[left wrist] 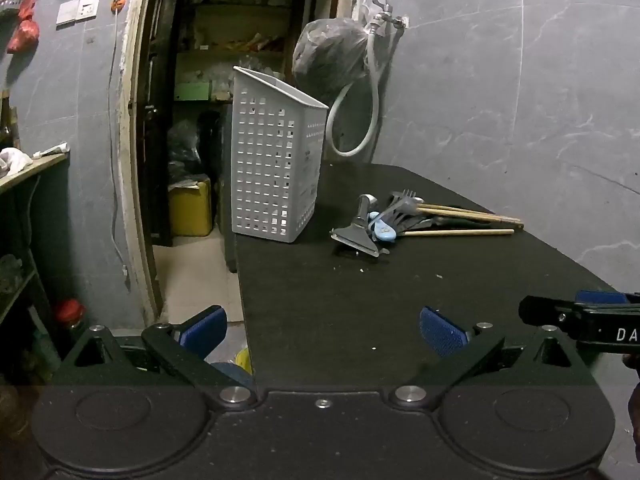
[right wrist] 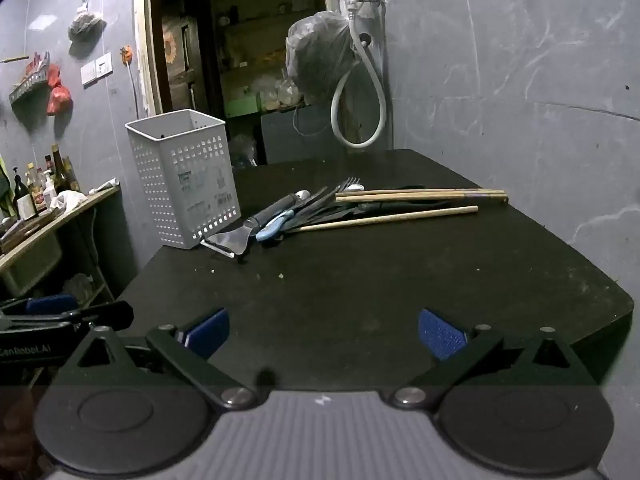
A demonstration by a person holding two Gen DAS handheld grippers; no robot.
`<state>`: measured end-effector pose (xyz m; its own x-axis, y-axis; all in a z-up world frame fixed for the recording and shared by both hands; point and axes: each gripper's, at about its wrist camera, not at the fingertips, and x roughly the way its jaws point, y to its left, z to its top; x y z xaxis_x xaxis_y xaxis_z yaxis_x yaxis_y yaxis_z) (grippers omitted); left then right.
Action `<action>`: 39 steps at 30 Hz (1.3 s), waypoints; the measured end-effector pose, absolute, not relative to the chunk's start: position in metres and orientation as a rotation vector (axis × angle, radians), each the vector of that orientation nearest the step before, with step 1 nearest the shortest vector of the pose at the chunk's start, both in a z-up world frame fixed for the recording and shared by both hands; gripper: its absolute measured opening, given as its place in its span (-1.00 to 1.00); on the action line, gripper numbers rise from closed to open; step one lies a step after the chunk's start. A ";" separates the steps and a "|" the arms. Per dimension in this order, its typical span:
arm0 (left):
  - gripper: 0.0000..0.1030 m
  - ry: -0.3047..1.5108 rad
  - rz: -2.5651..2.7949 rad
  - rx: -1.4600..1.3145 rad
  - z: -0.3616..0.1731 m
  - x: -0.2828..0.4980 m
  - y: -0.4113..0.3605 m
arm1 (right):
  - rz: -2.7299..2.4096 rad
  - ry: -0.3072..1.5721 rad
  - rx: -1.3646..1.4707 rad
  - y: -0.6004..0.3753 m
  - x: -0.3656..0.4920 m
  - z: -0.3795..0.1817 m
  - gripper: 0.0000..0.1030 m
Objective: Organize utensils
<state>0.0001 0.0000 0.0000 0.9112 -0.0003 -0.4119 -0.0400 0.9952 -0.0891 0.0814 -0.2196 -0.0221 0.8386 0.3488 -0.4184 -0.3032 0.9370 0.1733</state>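
Utensils (right wrist: 352, 210) piled well ahead of both hand-held grippers (left wrist: 323, 330) (right wrist: 324, 332), jaws wide apart, empty.

Right gripper (left wrist: 580, 320) side, right of table (left wrist: 400, 300): white letters "DA" are read, then cut off.
Left gripper (right wrist: 60, 320) side, left of table: "GenRobot.AI" is made out faintly.
Basket (right wrist: 184, 176) label, on table: print is too small.
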 end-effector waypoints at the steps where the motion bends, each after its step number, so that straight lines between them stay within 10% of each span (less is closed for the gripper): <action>1: 0.99 0.425 0.021 -0.095 0.000 0.000 0.000 | 0.343 0.468 0.092 -0.219 0.082 -0.022 1.00; 39: 0.99 0.433 0.024 -0.090 0.000 0.001 0.000 | 0.332 0.479 0.089 -0.216 0.085 -0.023 1.00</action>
